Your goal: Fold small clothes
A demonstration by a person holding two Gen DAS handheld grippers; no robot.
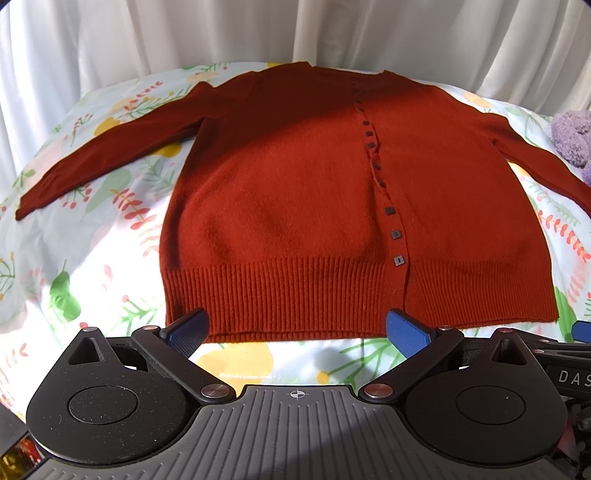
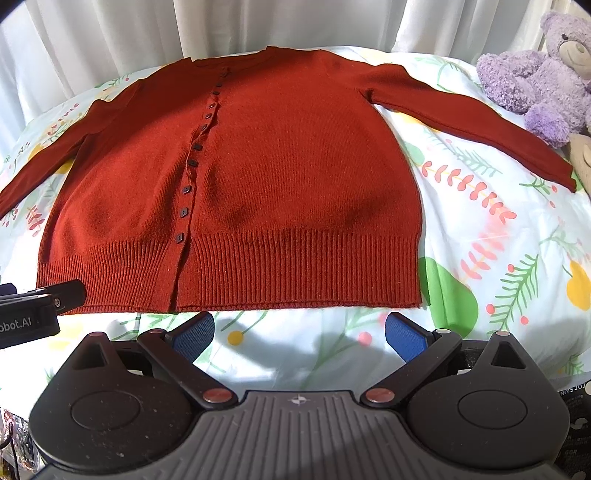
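Observation:
A rust-red knitted cardigan [image 1: 295, 192] with a row of small dark buttons lies flat and spread out on a floral sheet [image 1: 92, 258], both sleeves stretched sideways; it also shows in the right wrist view [image 2: 277, 177]. My left gripper [image 1: 297, 330] is open and empty, its blue pads just over the cardigan's ribbed hem, left of the button line. My right gripper [image 2: 299, 334] is open and empty, just short of the hem's right half, over bare sheet [image 2: 517, 240]. The left gripper's body [image 2: 33, 310] shows at the left edge of the right wrist view.
A purple teddy bear [image 2: 535, 77] sits at the far right beside the right sleeve's cuff [image 2: 554, 166]; it also shows in the left wrist view [image 1: 572, 136]. A white curtain [image 1: 295, 33] hangs behind the surface.

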